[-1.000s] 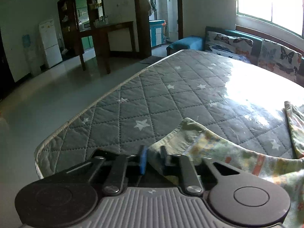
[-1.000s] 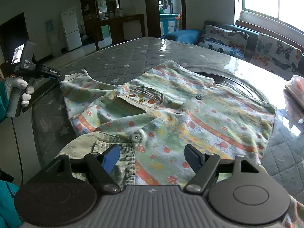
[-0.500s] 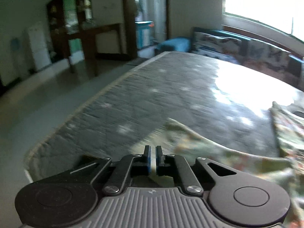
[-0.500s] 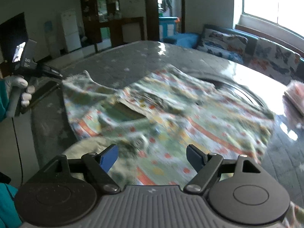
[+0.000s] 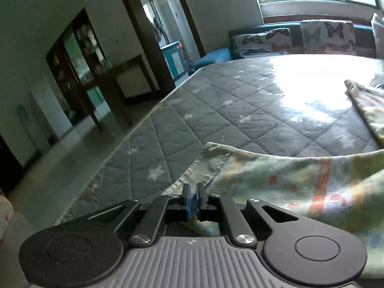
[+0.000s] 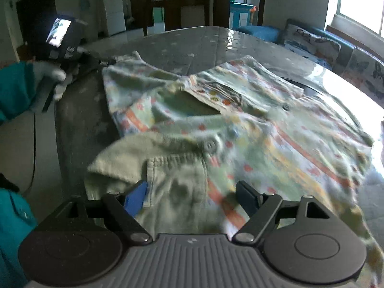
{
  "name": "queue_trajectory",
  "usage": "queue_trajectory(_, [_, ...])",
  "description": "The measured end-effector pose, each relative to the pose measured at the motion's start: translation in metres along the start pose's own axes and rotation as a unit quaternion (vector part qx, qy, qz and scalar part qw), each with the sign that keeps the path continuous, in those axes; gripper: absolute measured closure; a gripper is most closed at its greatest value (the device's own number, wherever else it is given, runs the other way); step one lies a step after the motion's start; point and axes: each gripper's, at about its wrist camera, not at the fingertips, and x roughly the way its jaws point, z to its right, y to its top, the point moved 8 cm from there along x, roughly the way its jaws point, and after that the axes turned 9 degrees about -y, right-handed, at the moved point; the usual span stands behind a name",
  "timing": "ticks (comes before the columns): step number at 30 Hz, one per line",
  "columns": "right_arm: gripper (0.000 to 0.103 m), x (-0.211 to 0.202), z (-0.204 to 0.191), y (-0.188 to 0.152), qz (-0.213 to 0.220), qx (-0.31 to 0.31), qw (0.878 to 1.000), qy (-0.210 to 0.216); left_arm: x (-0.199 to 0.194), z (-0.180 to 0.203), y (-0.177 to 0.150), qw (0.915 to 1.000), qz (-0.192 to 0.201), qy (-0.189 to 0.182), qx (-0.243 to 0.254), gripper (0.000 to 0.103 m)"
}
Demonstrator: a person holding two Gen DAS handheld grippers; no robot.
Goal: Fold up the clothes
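Note:
A pale green child's shirt with orange stripes, dots and buttons lies spread on the grey quilted mattress. My left gripper is shut on the ribbed cuff of one sleeve and holds it a little above the mattress. In the right wrist view the left gripper shows at the far left sleeve end. My right gripper is open, its fingers either side of the near ribbed sleeve, not closed on it.
The mattress edge drops to a tiled floor on the left. A sofa with butterfly cushions stands behind the mattress under a bright window. A dark wooden table and a fridge stand farther back.
My left gripper has closed on the sleeve cuff and lifted it, tilting. My right gripper has come closer and lower over the near sleeve, still open.

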Motion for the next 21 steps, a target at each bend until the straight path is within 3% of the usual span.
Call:
queue_trajectory(9, [0.020,-0.011,0.004,-0.009,-0.005,0.006,1.000,-0.006,0.022,-0.002,0.009,0.9991,-0.009,0.028,0.031,0.098])
queue_trajectory(13, [0.020,-0.020,0.010,-0.002,0.017,0.021,1.000,-0.007,0.019,-0.009,0.014,0.9996,-0.023,0.018,-0.003,0.095])
queue_trajectory(15, [0.020,-0.026,0.017,0.004,0.032,0.032,0.999,-0.014,0.003,-0.002,0.019,0.9997,-0.011,-0.012,-0.019,0.095])
queue_trajectory(17, [0.020,-0.026,0.023,0.007,0.035,0.044,0.998,-0.020,-0.017,0.017,0.024,0.9975,-0.001,-0.064,-0.029,0.095])
queue_trajectory(21, [0.020,-0.026,0.032,0.016,0.044,0.070,0.996,-0.016,-0.052,0.073,0.029,0.9831,0.008,-0.181,-0.027,0.095])
